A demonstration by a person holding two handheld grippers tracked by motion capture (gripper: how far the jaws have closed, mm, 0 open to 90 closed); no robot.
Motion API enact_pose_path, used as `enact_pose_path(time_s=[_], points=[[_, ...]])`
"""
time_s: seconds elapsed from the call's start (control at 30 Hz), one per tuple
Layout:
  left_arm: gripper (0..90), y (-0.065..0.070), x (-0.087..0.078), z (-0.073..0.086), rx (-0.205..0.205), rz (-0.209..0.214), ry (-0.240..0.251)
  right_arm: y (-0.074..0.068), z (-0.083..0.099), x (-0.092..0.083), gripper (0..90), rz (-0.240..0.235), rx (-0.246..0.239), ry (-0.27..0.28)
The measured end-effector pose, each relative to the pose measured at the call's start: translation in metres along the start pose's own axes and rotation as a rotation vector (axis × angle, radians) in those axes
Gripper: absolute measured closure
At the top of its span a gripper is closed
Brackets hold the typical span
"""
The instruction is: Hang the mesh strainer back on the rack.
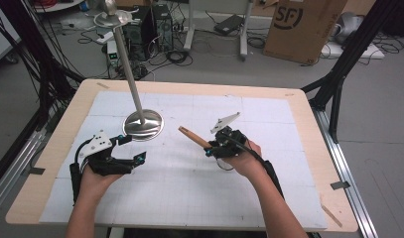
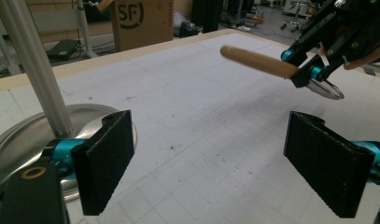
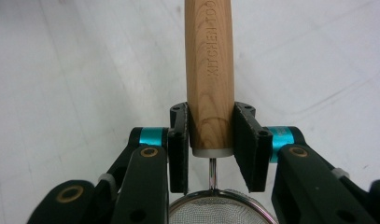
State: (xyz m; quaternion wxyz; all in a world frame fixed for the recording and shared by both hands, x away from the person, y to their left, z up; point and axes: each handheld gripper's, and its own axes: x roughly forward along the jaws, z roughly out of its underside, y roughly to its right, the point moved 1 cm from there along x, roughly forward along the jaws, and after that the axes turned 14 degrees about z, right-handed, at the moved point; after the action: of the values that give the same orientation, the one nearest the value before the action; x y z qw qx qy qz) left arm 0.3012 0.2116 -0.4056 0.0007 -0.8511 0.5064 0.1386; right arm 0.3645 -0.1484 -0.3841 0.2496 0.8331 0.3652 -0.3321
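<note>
A small strainer with a wooden handle (image 1: 193, 137) is held above the white mat, handle pointing up-left. My right gripper (image 1: 213, 147) is shut on the handle's lower end. In the right gripper view the pads (image 3: 178, 144) press both sides of the handle (image 3: 209, 70), and the round wire mesh bowl (image 3: 220, 207) hangs just below them. The left gripper view shows the handle (image 2: 257, 62) and mesh rim (image 2: 325, 88) raised off the mat. My left gripper (image 1: 132, 148) stands open and empty beside the base of a metal stand (image 1: 142, 124); its jaws (image 2: 211, 163) are wide apart.
The stand's pole (image 1: 128, 69) leans up from its round base (image 2: 19, 140) at the mat's back left. A white gridded mat (image 1: 189, 198) covers the wooden table. A cardboard box (image 1: 301, 25), computer towers and cables lie on the floor beyond.
</note>
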Motion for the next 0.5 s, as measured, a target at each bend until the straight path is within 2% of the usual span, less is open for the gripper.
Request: enact_pose_path(time_s=[0.17,0.27,0.5], points=[[16.7,0.0,-0.001,-0.001,-0.001,0.001,0.003,0.005,-0.014,-0.013,68.7,0.005,0.029,0.1],[16.7,0.0,-0.001,-0.001,0.0,0.003,0.004,0.007,-0.023,-0.02,68.7,0.01,0.034,0.135],[16.7,0.001,-0.001,-0.001,0.0,0.005,0.008,0.01,-0.046,-0.035,68.6,-0.004,0.014,0.232]])
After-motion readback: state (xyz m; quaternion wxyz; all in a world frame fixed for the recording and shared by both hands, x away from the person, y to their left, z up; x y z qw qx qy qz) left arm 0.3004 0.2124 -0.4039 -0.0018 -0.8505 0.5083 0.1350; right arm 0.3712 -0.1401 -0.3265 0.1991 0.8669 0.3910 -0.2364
